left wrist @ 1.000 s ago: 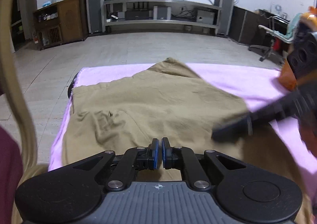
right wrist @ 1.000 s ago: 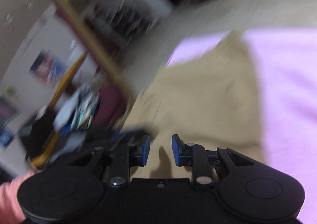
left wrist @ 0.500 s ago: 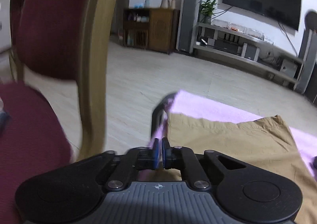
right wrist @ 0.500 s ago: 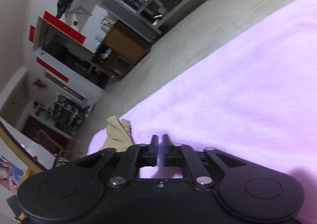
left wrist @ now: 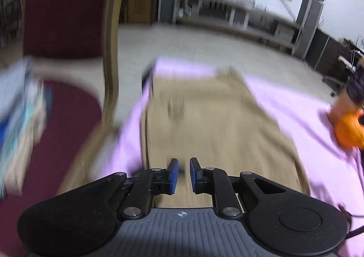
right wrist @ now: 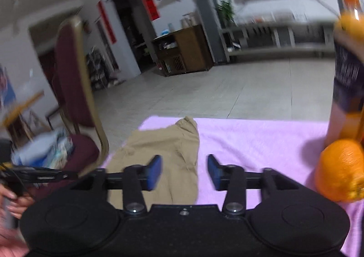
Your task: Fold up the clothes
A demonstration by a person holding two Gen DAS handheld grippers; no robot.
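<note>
Both tongs have parted since half a second ago, when each pair was pressed together; the left tongs [left wrist: 182, 174] now show a narrow gap, and the right tongs [right wrist: 184, 172] stand wide apart. Neither has hold of anything. The left view has also swung from the chair and the counter's corner toward the garment, and both views are smeared by motion.

Directly under and ahead of the left tongs lies the khaki garment [left wrist: 204, 125], spread flat on the pink cloth [left wrist: 295, 106] that covers the counter; it runs away from the tongs toward the far edge. In the right view the same khaki garment [right wrist: 173, 154] sits beneath and just ahead of the left finger, its gathered end pointing away, with bare pink cloth [right wrist: 261, 141] ahead of the right finger.

To the right of the right tongs an orange [right wrist: 341, 170] rests on the cloth, close beside a tall dark and orange object [right wrist: 348, 79] too blurred to identify. Left of both tongs stands a maroon chair [left wrist: 66, 8] with a gold frame, some blurred items on its seat. Beyond the counter lies pale tiled floor [right wrist: 227, 90], then a wooden cabinet [right wrist: 188, 49] and long shelving along the far wall.
</note>
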